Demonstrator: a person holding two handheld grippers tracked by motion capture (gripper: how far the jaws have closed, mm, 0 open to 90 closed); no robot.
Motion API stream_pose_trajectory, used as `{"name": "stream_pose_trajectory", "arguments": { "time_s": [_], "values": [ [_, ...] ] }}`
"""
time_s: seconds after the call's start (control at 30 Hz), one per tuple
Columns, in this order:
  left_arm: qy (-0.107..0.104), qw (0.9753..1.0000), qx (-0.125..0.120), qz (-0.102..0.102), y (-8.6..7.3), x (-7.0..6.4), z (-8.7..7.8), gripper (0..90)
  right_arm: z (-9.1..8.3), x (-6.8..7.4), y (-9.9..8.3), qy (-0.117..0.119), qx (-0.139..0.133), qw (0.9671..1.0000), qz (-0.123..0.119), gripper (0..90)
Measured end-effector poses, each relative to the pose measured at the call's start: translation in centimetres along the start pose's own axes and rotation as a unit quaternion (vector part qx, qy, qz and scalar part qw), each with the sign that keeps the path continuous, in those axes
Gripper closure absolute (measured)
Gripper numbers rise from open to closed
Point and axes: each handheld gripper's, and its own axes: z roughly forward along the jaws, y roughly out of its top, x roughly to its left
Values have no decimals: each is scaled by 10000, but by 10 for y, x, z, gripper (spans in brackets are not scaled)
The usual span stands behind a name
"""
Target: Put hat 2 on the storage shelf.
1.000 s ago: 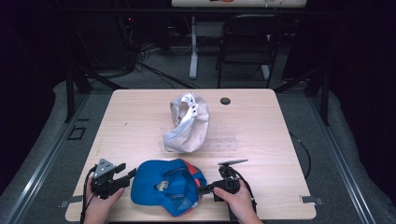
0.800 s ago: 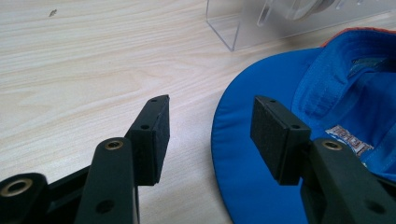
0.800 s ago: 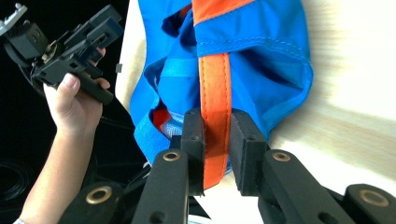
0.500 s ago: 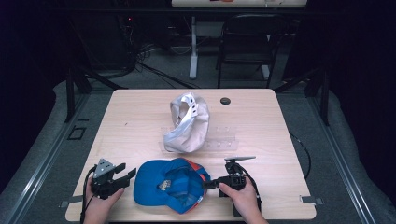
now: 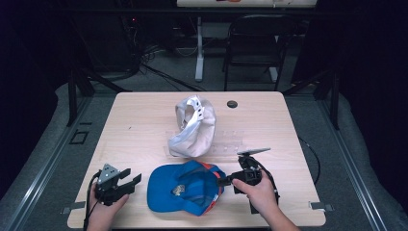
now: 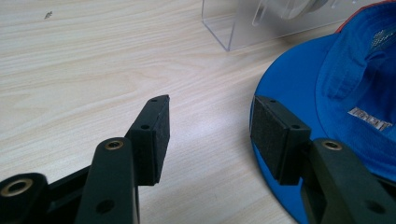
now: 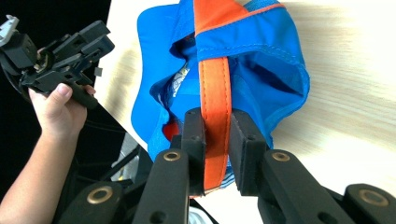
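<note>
A blue cap (image 5: 185,192) lies upside down near the table's front edge, its inside facing up. My right gripper (image 5: 222,182) is at the cap's right side, shut on the cap's orange strap (image 7: 215,93); in the right gripper view the gripper (image 7: 215,126) has the strap pinched between its two pads. My left gripper (image 5: 133,179) stands open just left of the cap's brim, holding nothing. In the left gripper view the open gripper (image 6: 210,116) is above bare wood, with the blue brim (image 6: 345,79) beside its right pad. The right gripper view also has the left gripper (image 7: 70,51) in a hand.
A white cap (image 5: 192,125) rests on a clear plastic stand (image 5: 231,144) at mid-table, just behind the blue cap. A small black disc (image 5: 232,104) lies near the far edge. A dark chair (image 5: 255,48) stands beyond the table.
My right gripper has shifted to the right and a little away from the person, dragging the blue cap slightly rightward. The left gripper has stayed put.
</note>
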Motion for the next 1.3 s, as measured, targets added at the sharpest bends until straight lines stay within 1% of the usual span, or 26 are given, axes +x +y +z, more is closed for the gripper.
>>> {"name": "stream_pose_trajectory", "arguments": {
  "time_s": [0.1,0.13,0.17,0.2,0.23,0.27,0.33,0.43,0.47,0.5,0.53,0.57,0.63,0.67,0.73,0.8,0.83,0.87,0.93,0.97,1.0,1.03,1.13,1.2,1.27,1.3],
  "values": [
    [-17,10000,35,13,0,-1,1,480,-5,3,4,-176,123,9998,-7,780],
    [-25,10000,48,20,0,-1,1,480,-8,4,5,-303,183,9994,-39,780],
    [-29,10000,37,36,0,-1,2,480,-8,7,6,-377,157,9992,16,780],
    [-28,10000,52,15,0,-2,2,480,-11,7,8,-412,244,9988,-54,780],
    [-34,10000,49,7,0,-2,2,479,-13,9,9,-497,349,9982,-28,780],
    [-38,10000,40,9,0,-2,3,480,-15,11,11,-568,362,9977,-12,780],
    [-38,10000,38,28,0,-2,3,480,-19,14,15,-718,424,9965,-97,780],
    [-40,10000,41,38,-1,-3,3,480,-24,20,19,-989,407,9942,-118,780],
    [-45,10000,44,17,-1,-3,4,480,-25,23,20,-1077,326,9936,-60,780],
    [-55,10000,65,12,-1,-3,4,480,-27,25,22,-1144,363,9927,-127,780],
    [-58,10000,74,32,-1,-3,4,480,-28,28,23,-1240,295,9918,-81,780],
    [-61,9999,89,30,-1,-4,5,480,-32,29,25,-1332,404,9901,-188,780],
    [-62,9999,99,32,-2,-5,5,480,-34,33,28,-1489,331,9881,-186,780],
    [-76,9999,124,63,-1,-5,5,480,-37,35,30,-1538,389,9870,-242,780],
    [-78,9999,111,53,-1,-5,6,480,-40,39,32,-1640,389,9855,-200,780],
    [-63,9999,126,69,-1,-6,6,480,-44,44,36,-1771,492,9827,-247,781],
    [-63,9999,127,70,-1,-6,6,480,-45,46,38,-1808,526,9818,-262,781],
    [-64,9999,128,76,-1,-6,6,480,-46,49,39,-1860,494,9811,-205,781],
    [-67,9999,124,74,-1,-6,6,480,-50,55,45,-1936,619,9788,-241,781],
    [-70,9999,123,73,-1,-6,6,480,-50,58,46,-1982,565,9783,-221,781],
    [-88,9998,165,81,-1,-6,6,480,-52,62,49,-2040,647,9765,-272,781],
    [-84,9998,161,85,-1,-6,6,480,-53,67,51,-2071,631,9759,-273,781],
    [-86,9998,157,86,-1,-6,6,480,-56,80,56,-2245,704,9713,-353,780],
    [-87,9998,159,94,-1,-6,6,480,-59,88,60,-2329,834,9681,-404,780],
    [-87,9998,161,78,-1,-6,5,480,-57,94,61,-2391,738,9675,-356,780],
    [-89,9998,165,95,-1,-6,5,480,-59,97,63,-2359,871,9672,-362,780]
  ]
}}
